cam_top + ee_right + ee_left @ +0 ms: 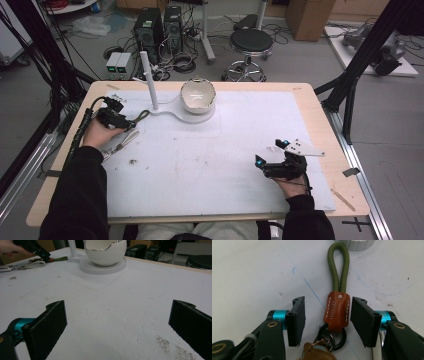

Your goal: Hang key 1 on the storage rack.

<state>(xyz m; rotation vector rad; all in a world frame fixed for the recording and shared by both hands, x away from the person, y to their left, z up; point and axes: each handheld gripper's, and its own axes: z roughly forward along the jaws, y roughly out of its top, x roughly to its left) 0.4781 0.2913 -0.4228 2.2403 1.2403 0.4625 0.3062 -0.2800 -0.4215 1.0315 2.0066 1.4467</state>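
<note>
Left gripper (pixel 325 322): jaws half-open, straddling brown leather tab (pixel 337 313) of olive-green cord key strap (pixel 338 267) flat on white mat (pixel 249 270), pads not touching | close squarely on tab, above black rings (pixel 332 336) | right gripper (pixel 117 327): wide open, holding nothing.

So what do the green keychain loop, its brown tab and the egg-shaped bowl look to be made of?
The green loop looks like braided cord, matte, with a woven texture showing. The brown tab looks like smooth leather with a slight sheen, white stitching and stamped lettering; it could be imitation. The bowl looks like glossy white ceramic with a metallic-looking jagged rim, though glazed plastic cannot be ruled out.
</note>
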